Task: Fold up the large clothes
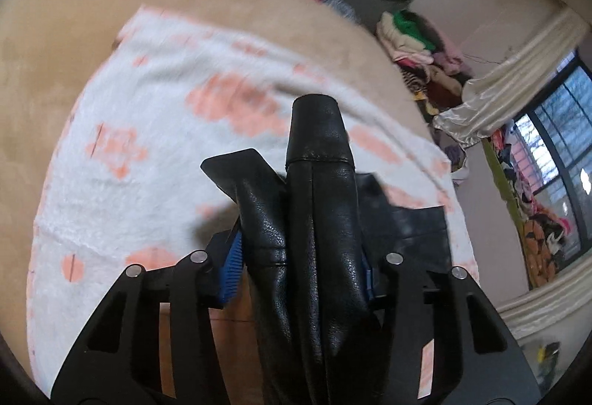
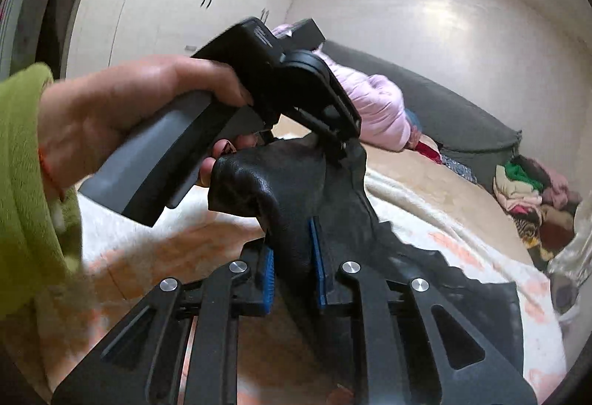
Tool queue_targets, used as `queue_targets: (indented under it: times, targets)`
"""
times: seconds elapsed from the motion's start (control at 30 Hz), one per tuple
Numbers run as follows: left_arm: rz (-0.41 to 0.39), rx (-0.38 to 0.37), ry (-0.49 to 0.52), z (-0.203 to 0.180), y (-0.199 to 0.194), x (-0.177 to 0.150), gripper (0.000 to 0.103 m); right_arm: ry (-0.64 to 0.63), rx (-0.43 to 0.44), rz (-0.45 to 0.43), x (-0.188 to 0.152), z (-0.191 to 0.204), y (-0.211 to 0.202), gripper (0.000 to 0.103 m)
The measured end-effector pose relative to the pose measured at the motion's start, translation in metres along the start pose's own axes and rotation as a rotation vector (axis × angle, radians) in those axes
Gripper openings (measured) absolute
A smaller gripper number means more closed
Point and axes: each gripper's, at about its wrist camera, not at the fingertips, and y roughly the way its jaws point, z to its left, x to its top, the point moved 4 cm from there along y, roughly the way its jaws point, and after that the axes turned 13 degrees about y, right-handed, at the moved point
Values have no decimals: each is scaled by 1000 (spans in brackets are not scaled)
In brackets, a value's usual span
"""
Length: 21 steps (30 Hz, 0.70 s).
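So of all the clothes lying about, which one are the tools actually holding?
The black leather garment; both tools grip it, lifted above the blanket. The pink jacket and the clothes pile lie untouched.

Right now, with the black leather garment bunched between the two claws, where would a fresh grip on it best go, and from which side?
Probably on the flat free edge of the black leather garment still lying on the white and pink blanket, coming in from above. The fabric in the left claw and right claw is rolled and thick, while that edge lies in a single layer.
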Motion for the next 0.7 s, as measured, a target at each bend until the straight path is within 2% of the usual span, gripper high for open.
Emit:
queue_targets:
  times: [0.13, 0.27, 0.5, 0.7]
  targets:
    - [-53, 4, 71, -62, -11, 22, 40, 86, -5, -45, 18, -36, -30, 15]
    - [-57, 42, 157, -119, -2, 36, 42, 223, -7, -78, 24, -86, -64, 15]
    - [-25, 64, 257, -194, 40, 38, 50, 412, -43, -78, 3, -169, -85, 14]
    - [10, 77, 359, -248, 84, 28, 50, 462, -106, -51, -26, -202, -97, 14]
